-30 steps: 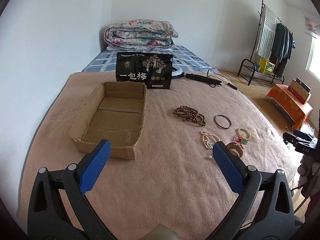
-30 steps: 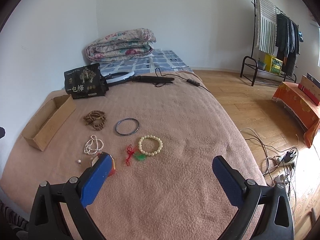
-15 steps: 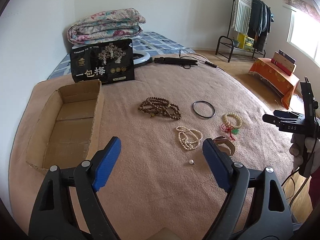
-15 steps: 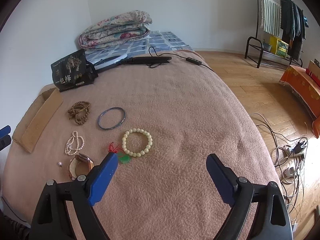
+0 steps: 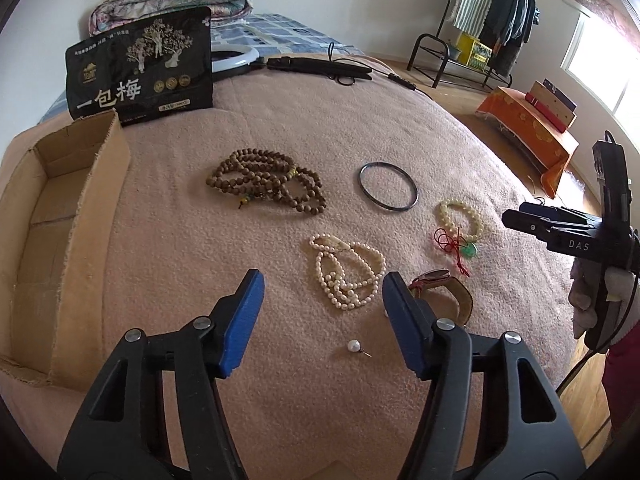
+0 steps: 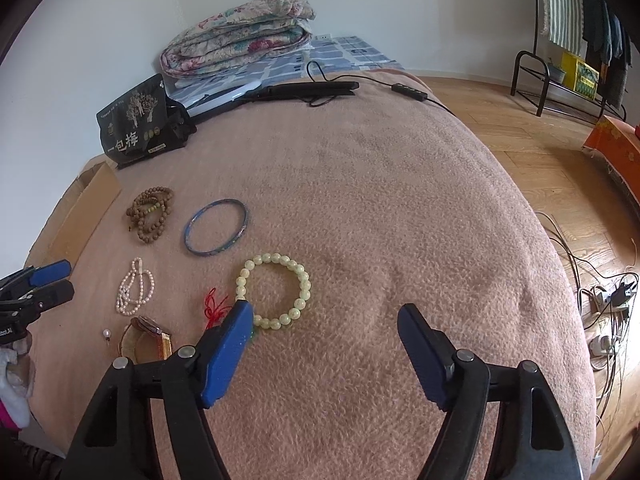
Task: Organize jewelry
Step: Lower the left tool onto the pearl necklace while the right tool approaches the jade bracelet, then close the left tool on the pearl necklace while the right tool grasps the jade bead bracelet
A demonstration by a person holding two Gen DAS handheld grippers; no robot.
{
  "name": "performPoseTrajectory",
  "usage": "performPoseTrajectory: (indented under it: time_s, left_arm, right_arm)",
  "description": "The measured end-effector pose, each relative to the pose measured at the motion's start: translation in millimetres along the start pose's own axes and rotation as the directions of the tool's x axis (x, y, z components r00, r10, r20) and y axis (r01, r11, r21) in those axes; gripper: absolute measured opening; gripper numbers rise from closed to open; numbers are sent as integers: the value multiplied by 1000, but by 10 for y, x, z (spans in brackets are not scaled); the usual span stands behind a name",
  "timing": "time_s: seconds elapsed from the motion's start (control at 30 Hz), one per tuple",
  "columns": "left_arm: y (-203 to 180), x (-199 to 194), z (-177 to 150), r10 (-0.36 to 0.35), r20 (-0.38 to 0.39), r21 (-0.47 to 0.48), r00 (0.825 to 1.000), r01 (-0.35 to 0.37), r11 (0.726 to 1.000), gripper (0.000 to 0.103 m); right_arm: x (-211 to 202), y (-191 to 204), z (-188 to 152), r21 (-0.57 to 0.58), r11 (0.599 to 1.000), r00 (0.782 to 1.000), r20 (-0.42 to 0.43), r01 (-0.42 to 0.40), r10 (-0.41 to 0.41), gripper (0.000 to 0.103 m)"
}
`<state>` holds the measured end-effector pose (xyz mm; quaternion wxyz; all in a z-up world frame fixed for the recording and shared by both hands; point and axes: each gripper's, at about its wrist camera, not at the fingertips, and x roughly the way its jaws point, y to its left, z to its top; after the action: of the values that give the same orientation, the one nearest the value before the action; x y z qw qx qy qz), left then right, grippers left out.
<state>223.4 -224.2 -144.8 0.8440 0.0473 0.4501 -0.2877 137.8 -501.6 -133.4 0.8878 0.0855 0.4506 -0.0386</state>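
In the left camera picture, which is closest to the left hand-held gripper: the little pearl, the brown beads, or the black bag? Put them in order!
From the left hand-held gripper:
1. Little pearl, right by the fingertips.
2. Brown beads, mid-blanket, ahead.
3. Black bag, standing at the back left.

Pearl necklace (image 5: 347,276) lies bunched beside wooden beads (image 5: 266,178).

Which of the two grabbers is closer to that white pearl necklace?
Left. The left gripper hangs just short of the pearl necklace, jaws closing with nothing in them. The right gripper sits farther off, beyond the watch, by the pale bracelet.
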Motion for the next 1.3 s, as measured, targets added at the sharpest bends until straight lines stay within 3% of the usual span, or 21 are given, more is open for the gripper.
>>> performPoseTrajectory:
  time_s: [0.57,1.0,1.3]
  left_arm:
    - [21,530,78,-28,-76,-69,997,23,997,57]
    - [-43,630,51,20,-108,-23,994,-23,999,52]
    - [-126,676,31,105,-97,52,990,-100,994,31]
  right_arm:
    - [361,-22,99,13,1000,997,-68,-19,20,65]
    - [453,-3,134,-11,1000,997,-81,-8,7,63]
    - [514,86,160,-44,999,996,-91,-3,-1,63]
